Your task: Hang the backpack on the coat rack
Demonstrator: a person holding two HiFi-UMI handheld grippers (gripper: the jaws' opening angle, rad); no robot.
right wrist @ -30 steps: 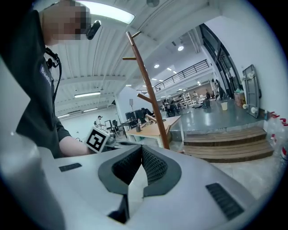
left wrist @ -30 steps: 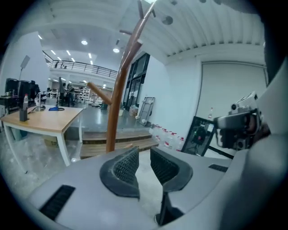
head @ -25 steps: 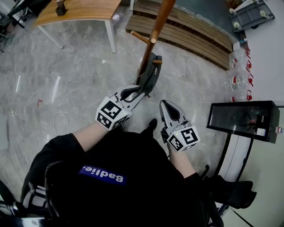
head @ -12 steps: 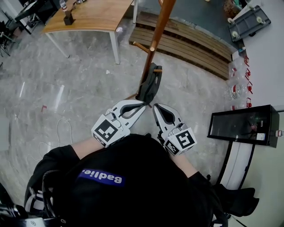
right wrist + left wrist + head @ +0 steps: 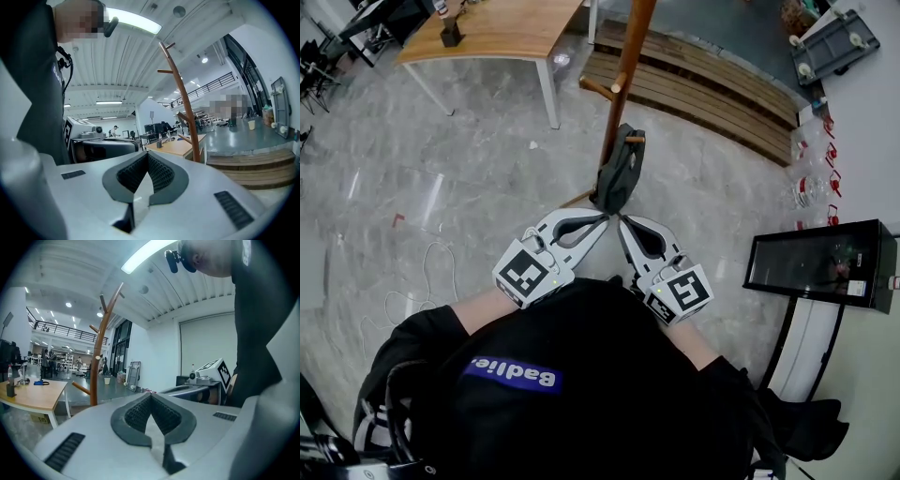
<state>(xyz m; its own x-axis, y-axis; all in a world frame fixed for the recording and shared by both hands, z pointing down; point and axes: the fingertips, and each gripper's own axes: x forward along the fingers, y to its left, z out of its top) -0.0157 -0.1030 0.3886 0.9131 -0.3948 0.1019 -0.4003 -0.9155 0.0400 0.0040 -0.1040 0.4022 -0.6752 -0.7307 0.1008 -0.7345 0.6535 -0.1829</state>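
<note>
**Head view.** The left gripper and the right gripper are held side by side in front of the person, with their tips converging. The backpack, dark grey, hangs from a low peg on the coat rack, directly ahead of both tips. Whether either tip touches its lower edge cannot be told. A wooden table stands well ahead and to the left of the left gripper. A slatted wooden platform lies ahead and to the right of the right gripper. A black case stands well off to that gripper's right.

**Left gripper view.** The jaws of the left gripper are clenched, pad against pad, with nothing between them. The coat rack rises ahead and to the left, and the table lies further left. The right gripper is seen to the right.

**Right gripper view.** The jaws of the right gripper are likewise pressed together and empty. The coat rack stands ahead and to the right. The table is beside the pole, and the platform is further right. The left gripper appears to the left.
</note>
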